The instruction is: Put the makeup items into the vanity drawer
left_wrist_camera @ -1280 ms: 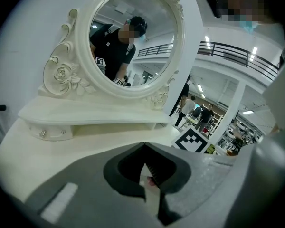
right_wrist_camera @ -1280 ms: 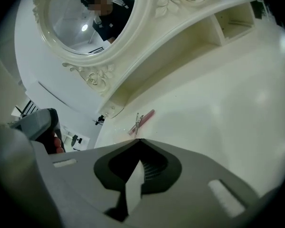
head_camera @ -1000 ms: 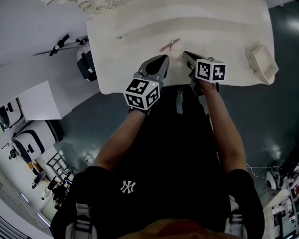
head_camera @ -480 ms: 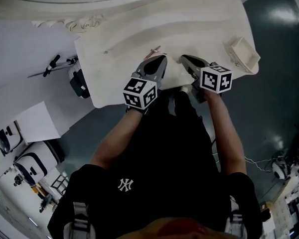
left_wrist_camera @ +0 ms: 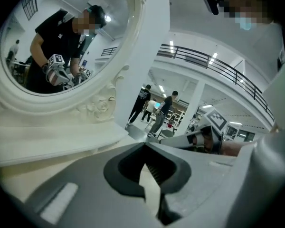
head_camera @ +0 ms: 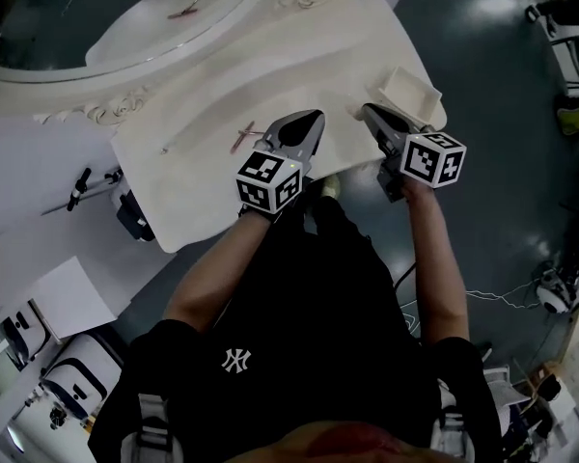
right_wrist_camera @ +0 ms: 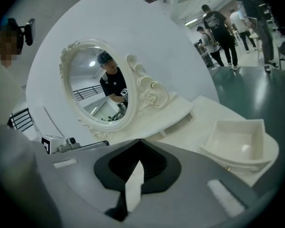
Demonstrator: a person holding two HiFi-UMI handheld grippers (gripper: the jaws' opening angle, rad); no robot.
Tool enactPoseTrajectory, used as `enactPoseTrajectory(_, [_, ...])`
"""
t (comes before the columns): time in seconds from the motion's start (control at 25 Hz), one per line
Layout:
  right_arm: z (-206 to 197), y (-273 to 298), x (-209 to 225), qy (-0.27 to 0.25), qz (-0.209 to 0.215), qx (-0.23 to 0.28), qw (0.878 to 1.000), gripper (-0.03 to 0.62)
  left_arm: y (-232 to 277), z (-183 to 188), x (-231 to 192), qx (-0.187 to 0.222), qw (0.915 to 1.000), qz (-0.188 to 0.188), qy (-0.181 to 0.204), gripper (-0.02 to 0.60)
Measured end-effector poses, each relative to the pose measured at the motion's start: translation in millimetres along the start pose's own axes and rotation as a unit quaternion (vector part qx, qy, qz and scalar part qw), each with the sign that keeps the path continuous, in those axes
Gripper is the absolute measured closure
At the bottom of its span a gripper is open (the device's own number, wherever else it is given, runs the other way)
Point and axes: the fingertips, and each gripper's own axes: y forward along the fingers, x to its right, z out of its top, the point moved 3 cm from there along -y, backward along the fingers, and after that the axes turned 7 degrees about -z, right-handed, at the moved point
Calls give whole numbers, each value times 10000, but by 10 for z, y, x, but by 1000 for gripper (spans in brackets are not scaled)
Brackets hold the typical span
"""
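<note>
A thin pink makeup item (head_camera: 241, 136) lies on the white vanity top (head_camera: 203, 191), just left of my left gripper (head_camera: 313, 117). A smaller dark stick (head_camera: 164, 149) lies further left. My left gripper (left_wrist_camera: 145, 145) hangs over the table's front part, shut and holding nothing. My right gripper (head_camera: 368, 110) is also shut and empty (right_wrist_camera: 139, 141). It hovers just short of a white open drawer box (head_camera: 412, 93) that stands on the table's right end. In the right gripper view that box (right_wrist_camera: 228, 125) sits right of my jaws.
An oval mirror (head_camera: 125, 17) in a carved white frame (right_wrist_camera: 147, 91) stands at the back of the vanity. A narrow slot (right_wrist_camera: 180, 122) runs along the raised back shelf. Dark floor (head_camera: 492, 162) lies right of the table. People stand far off in the hall (right_wrist_camera: 218, 30).
Both grippers have risen and moved away from the table's front edge, the right one towards the white drawer box. The pink item has stayed put and now lies left of the left gripper.
</note>
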Motion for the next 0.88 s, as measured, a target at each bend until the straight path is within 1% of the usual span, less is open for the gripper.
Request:
enactPoseTrajectory(0.2, [299,-347,391,125,-334,416,9985,571,432,183,222,20,9993,-331,188,581])
enactPoseTrajectory(0.48, [530,-562,726,208,-532,732,9957,571,906,272,419,-3,9978,-607,277,581])
enactPoseTrajectory(0.68, [505,-571,923,352,-631,816,9940,571,1137,243,518,-107,9969,-714,326,581])
enactPoseTrajectory(0.88, [459,-567,1243,478,-925,800,9913,571,1353,216,613,-188,9962,-787,332,581])
